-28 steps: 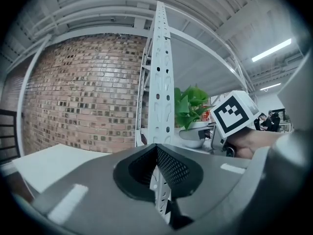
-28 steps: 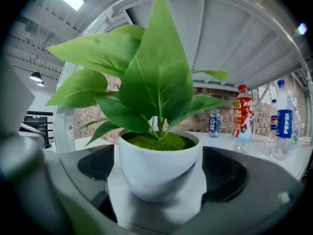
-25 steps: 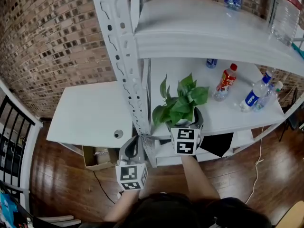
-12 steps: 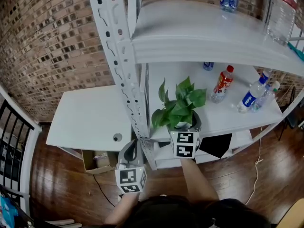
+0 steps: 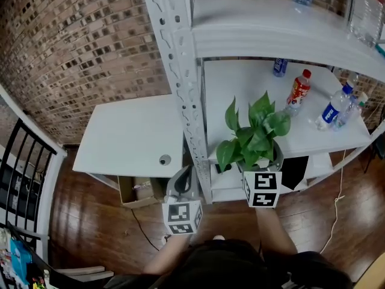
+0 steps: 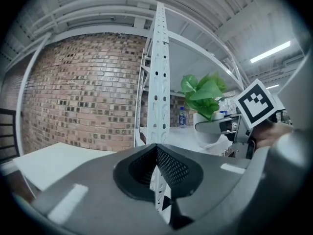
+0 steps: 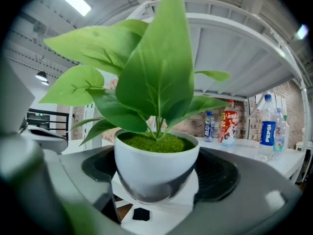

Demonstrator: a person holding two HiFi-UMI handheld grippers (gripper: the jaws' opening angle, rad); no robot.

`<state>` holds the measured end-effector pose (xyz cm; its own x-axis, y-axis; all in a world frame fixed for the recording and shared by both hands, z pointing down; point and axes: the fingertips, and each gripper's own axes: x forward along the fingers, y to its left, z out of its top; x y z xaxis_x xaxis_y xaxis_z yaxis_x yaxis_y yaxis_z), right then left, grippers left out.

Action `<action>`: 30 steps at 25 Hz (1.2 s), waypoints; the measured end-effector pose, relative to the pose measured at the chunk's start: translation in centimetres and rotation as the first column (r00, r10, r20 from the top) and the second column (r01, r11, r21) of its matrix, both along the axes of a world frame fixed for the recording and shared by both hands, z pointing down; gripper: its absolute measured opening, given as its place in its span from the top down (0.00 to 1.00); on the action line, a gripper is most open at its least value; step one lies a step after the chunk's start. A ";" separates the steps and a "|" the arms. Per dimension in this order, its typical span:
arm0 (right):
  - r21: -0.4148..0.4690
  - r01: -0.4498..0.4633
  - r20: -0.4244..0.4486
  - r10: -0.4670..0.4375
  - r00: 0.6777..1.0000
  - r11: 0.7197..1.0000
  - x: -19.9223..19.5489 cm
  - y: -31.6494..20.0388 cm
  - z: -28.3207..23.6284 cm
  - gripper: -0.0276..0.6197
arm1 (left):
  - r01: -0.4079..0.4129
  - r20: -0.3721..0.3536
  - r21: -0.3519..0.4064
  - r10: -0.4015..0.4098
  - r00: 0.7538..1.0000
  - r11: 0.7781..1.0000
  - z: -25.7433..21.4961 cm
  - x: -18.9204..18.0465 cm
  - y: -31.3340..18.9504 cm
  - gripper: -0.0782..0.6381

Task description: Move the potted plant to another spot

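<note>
The potted plant [image 5: 255, 131], green leaves in a white pot [image 7: 155, 168], hangs at the front edge of the lower white shelf [image 5: 313, 140]. My right gripper [image 5: 262, 162] is shut on the pot; its jaws have just been closing, and one now stands on each side of it [image 7: 156, 177]. In the left gripper view the plant [image 6: 204, 89] and the right gripper [image 6: 220, 127] show at the right. My left gripper [image 5: 183, 180] hangs lower left, before the shelf's upright, with its jaws [image 6: 156, 156] shut on nothing.
A white perforated upright [image 5: 180, 71] stands between the grippers. Several drink bottles [image 5: 299, 92] stand further back on the shelf. A white desk [image 5: 129, 137] lies to the left, with a cardboard box [image 5: 139, 190] beneath it. Brick wall behind, black railing [image 5: 24, 179] far left.
The right gripper has drawn the potted plant away from the bottles, toward the shelf's front edge and slightly up. The left gripper has stayed in place.
</note>
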<state>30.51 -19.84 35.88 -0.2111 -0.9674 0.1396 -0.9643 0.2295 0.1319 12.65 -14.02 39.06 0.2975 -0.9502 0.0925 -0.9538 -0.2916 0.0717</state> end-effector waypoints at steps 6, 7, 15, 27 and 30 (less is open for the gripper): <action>-0.014 0.072 0.008 -0.072 0.997 0.997 -2.9 4.6 -0.2 0.22 | 0.005 0.017 0.008 -0.005 1.000 1.000 0.0 -0.7 1.9 0.87; -0.022 0.087 0.008 -0.087 0.996 0.996 -3.6 5.3 0.1 0.22 | 0.006 0.013 0.004 -0.006 1.000 1.000 0.0 -0.9 2.2 0.87; -0.094 0.204 0.022 -0.203 0.979 0.974 -10.1 10.5 3.2 0.22 | 0.050 0.044 -0.033 -0.049 0.998 0.998 1.4 -4.7 4.2 0.87; -0.081 0.301 0.024 -0.300 0.954 0.950 -25.5 9.1 2.9 0.22 | 0.101 0.038 0.076 -0.104 0.994 0.992 -1.5 -18.1 4.3 0.87; -0.078 0.295 0.016 -0.294 0.956 0.952 -29.2 7.7 2.9 0.22 | 0.111 0.061 0.101 -0.118 0.991 0.989 -1.4 -22.0 3.6 0.87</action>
